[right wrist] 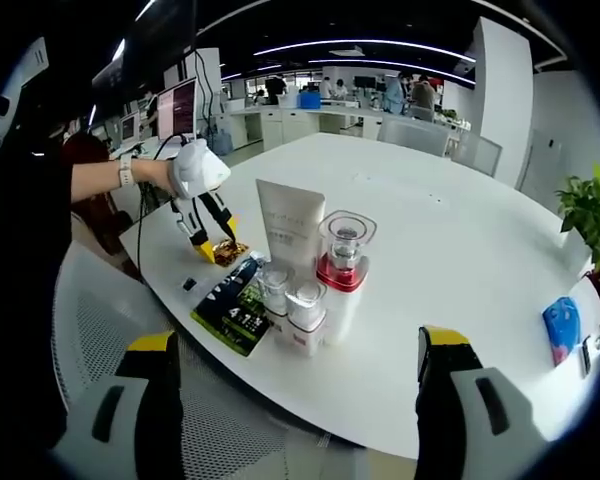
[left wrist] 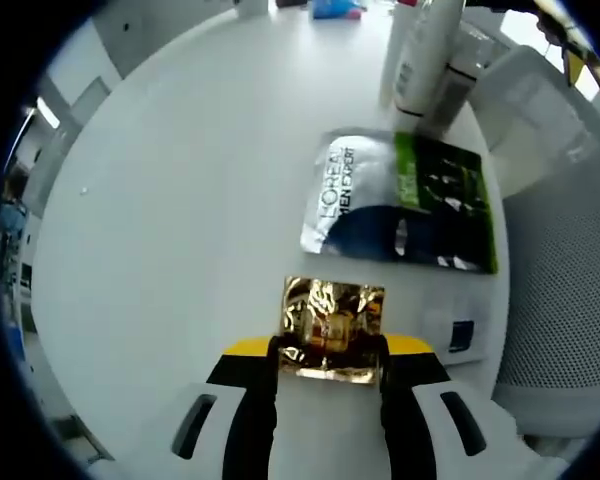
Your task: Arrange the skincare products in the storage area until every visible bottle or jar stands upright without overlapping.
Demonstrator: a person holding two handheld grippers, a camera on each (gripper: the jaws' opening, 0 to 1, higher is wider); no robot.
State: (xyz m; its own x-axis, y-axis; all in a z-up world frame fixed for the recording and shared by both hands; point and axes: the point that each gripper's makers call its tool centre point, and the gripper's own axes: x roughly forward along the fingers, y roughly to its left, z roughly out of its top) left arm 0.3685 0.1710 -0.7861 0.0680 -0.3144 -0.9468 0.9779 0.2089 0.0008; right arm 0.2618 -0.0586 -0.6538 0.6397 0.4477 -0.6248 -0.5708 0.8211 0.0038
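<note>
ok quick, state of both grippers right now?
Left gripper: shut on the gold foil sachet, over the white table.
Right gripper: open, holding nothing.

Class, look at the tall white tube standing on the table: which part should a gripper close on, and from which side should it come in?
Grip the white tube across its flat upper body, probably coming from above. It stands upright, cap down, and its lower part is crowded by the red-based bottle and small clear-capped jars, while its thin upper end stands free.
</note>
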